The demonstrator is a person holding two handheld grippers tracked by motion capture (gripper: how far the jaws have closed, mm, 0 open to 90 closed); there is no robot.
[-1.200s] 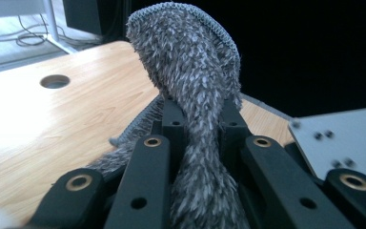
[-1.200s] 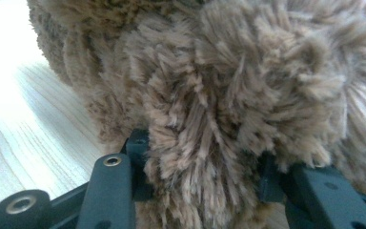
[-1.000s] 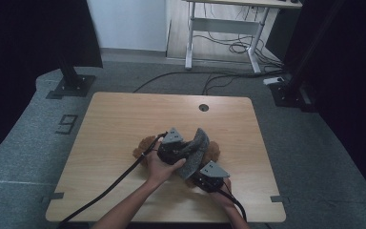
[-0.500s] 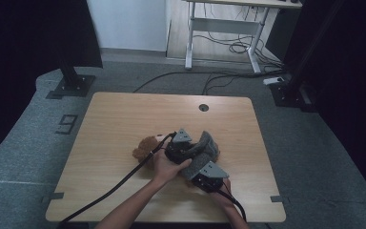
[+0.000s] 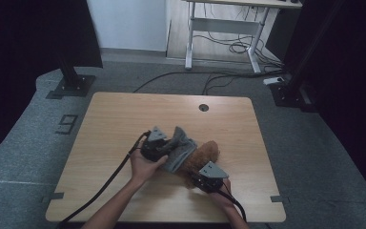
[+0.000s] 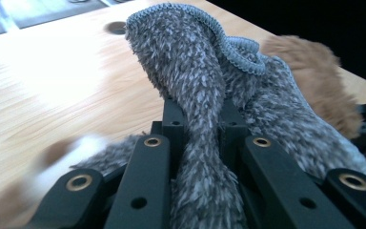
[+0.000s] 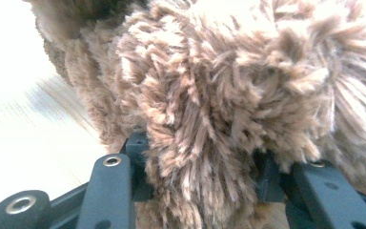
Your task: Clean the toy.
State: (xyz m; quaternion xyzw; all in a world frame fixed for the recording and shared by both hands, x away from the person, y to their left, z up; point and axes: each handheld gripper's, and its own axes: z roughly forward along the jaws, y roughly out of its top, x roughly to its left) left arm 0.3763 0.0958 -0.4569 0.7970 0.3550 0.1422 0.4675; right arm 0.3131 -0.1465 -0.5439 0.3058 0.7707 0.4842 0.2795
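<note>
Left hand-held gripper (image 6: 198, 138) clamped on grey fuzzy sock (image 5: 178, 150), draped rightward over brown fuzzy sock (image 5: 205, 153). Right hand-held gripper (image 7: 198, 157) pinching that brown one from its near end.

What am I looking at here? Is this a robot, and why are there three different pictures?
No robot: a person at a wooden table holds a hand-worked clamp in each hand. The wide picture comes from a camera overhead. The other two come from small cameras riding on each clamp, looking along its black jaws. The left gripper is pinching a fluffy grey sock, seen close up in the left gripper view. The right gripper is shut on a shaggy brown sock. In the overhead picture the two lie together near the table's middle, the brown one partly under the grey.
</note>
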